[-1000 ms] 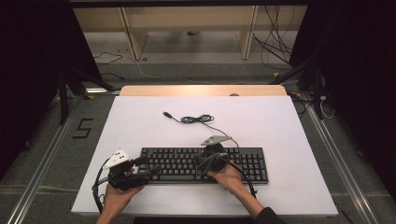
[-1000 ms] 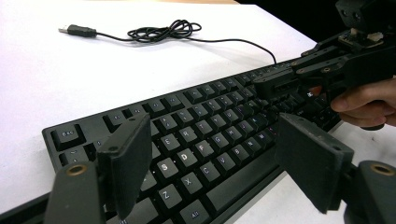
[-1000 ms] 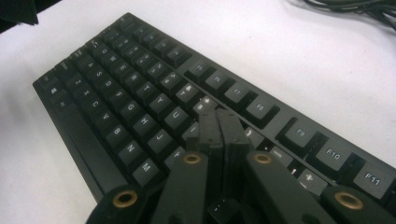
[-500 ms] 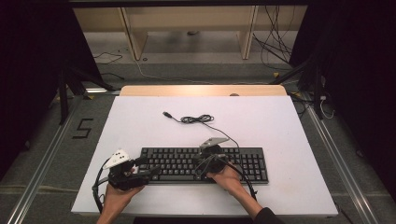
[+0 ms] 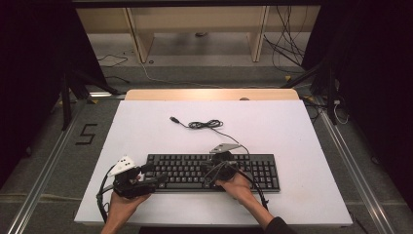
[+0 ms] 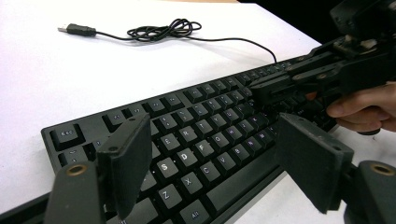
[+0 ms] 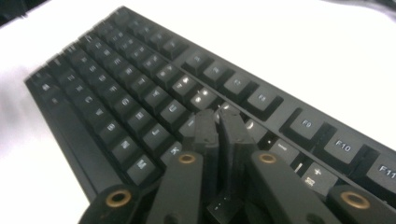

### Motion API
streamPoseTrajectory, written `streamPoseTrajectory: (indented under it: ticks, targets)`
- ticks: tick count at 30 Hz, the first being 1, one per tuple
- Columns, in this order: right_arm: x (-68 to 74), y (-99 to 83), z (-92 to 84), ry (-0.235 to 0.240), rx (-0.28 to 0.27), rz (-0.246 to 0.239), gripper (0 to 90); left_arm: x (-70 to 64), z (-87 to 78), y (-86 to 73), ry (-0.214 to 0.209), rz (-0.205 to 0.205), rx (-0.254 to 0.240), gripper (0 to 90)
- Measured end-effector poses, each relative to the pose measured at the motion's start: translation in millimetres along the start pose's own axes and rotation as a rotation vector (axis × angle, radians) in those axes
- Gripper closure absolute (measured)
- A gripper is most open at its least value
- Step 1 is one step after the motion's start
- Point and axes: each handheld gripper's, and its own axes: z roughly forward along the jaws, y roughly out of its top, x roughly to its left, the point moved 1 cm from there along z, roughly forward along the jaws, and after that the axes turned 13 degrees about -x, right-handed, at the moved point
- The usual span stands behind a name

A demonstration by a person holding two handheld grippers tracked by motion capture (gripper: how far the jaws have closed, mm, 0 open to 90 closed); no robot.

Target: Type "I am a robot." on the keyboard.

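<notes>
Keyboard (image 5: 213, 171) lies flat on white table (image 5: 292, 131), near person's edge, its cable (image 5: 207, 125) coiled beyond it. Right gripper (image 7: 218, 122), jaws pressed together, tips down on keys in keyboard's middle, number row. Judgement: key-pressing step; press straight down, one key only, light force. Left gripper (image 6: 210, 154), jaws spread wide, hovers over keyboard's left end, holds nothing.

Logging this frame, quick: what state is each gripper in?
Left gripper: open, jaws wide over the keyboard, holding nothing.
Right gripper: closed, tips on the keys, holding nothing.
</notes>
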Motion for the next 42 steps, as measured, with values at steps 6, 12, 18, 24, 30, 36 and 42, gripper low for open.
streamPoseTrajectory:
  ticks: [6,12,18,24,30,36,42]
  targets:
    - [3.0,2.8,-10.6,0.03,-0.037,0.005,76.1,1.0,2.2,0.1,0.002,-0.007,0.009,27.4]
    - [5.1,1.8,-26.0,0.057,-0.069,0.006,65.2,1.9,7.6,1.5,0.008,-0.017,0.028,30.6]
    - [4.0,-1.1,-43.1,0.085,-0.11,0.012,58.9,-0.4,16.5,4.5,0.0,-0.003,0.051,34.5]
    - [3.6,-5.4,-54.6,0.086,-0.127,0.016,50.2,-3.1,25.2,8.5,-0.006,0.016,0.074,40.7]
    - [2.4,-6.6,-61.8,0.079,-0.147,0.022,44.0,-2.8,38.9,11.0,-0.007,0.035,0.12,51.8]
    - [2.9,-9.3,-67.4,0.08,-0.152,0.026,42.4,-1.0,51.9,8.9,-0.012,0.044,0.184,66.0]
    - [4.9,-11.0,-71.1,0.078,-0.155,0.018,41.2,-0.2,62.5,5.4,-0.016,0.062,0.219,75.2]
